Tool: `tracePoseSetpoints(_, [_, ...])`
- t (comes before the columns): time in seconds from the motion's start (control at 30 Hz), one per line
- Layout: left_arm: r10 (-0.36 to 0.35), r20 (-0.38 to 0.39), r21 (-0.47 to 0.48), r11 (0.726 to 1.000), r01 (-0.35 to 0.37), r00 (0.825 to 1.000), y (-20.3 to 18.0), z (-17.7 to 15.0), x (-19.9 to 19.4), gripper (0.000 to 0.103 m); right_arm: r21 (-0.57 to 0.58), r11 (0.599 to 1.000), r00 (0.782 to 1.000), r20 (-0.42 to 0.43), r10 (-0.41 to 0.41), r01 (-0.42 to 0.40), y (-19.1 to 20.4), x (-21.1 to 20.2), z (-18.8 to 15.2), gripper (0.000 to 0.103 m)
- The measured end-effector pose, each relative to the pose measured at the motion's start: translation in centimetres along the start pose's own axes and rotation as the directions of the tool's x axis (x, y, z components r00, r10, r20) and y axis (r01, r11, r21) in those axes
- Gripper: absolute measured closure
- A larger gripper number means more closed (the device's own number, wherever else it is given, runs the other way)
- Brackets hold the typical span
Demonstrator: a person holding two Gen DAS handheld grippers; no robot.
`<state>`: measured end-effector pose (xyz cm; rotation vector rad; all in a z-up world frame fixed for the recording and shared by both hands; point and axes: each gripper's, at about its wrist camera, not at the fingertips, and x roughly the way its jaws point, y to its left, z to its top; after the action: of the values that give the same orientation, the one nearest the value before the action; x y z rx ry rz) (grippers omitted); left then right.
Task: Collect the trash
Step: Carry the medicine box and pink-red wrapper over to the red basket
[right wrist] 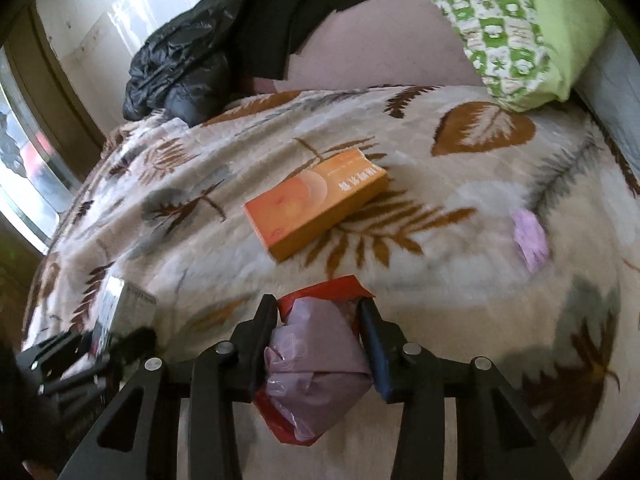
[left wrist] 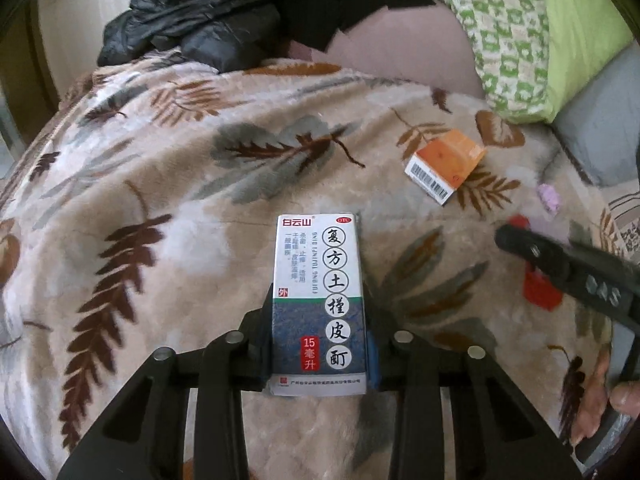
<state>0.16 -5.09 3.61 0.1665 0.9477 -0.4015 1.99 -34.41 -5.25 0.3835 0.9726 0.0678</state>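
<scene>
So the printed face of the white medicine box [left wrist: 319,304] is only readable from the left wrist view: Chinese characters, a blue lower panel, a red "15" label. It's clamped between the fingers of the left gripper [left wrist: 318,320], with its long axis run straight ahead along the fingers and its far end stuck out over the leaf-patterned blanket [left wrist: 160,168] on the bed. From the right wrist view that same box [right wrist: 120,312] is just caught edge-on at the lower left, blurry, nothing legible.

The crumpled lilac and red wrapper [right wrist: 316,364] is seen properly only in the right wrist view, squeezed between the fingers of the right gripper [right wrist: 320,344], bulged out below them. In the left view the right gripper [left wrist: 560,268] is seen side-on at the right edge, with only bits of red and lilac visible around it.

The orange box [right wrist: 318,200] is lying flat on the blanket ahead of both grippers, held by nothing. In the right view its long axis is angled from near-left to far-right; in the left view it [left wrist: 446,164] is shown barcode end first.

A small lilac scrap [right wrist: 530,240] is on the blanket off to the right, too smeared to identify. At the head of the bed, a black puffer jacket [left wrist: 192,24] and a green patterned pillow [right wrist: 512,28] are cut off by the frame edge
</scene>
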Motion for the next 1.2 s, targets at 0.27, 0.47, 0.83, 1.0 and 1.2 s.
tracePoseSetpoints(0.27, [0.024, 0.035, 0.002, 1.0, -0.024, 0.999, 0.3, -1.9, -5.4, 0.07, -0.001, 1.0, 1.0, 0.009, 0.022, -0.022, 0.3, -5.2, -4.1, 0.059])
tracePoseSetpoints(0.47, [0.048, 0.08, 0.035, 0.998, -0.051, 0.996, -1.4, -3.8, -9.5, 0.07, 0.046, 0.998, 0.998, 0.048, 0.039, -0.041, 0.0, -9.8, -7.1, 0.059])
tracePoseSetpoints(0.83, [0.071, 0.14, 0.063, 0.995, -0.081, 0.988, -4.9, -6.5, -15.4, 0.07, 0.056, 0.998, 0.992, 0.124, 0.032, -0.039, 0.8, -17.2, -11.1, 0.059])
tracePoseSetpoints(1.0, [0.079, 0.176, 0.087, 0.992, -0.096, 0.981, -6.4, -7.8, -17.9, 0.07, 0.074, 0.996, 0.985, 0.169, 0.027, -0.04, 0.8, -20.6, -13.0, 0.059])
tracePoseSetpoints(1.2, [0.086, 0.217, 0.13, 0.985, -0.116, 0.972, -8.0, -9.1, -19.6, 0.07, 0.085, 0.996, 0.978, 0.207, 0.002, -0.02, 1.0, -23.6, -15.0, 0.059])
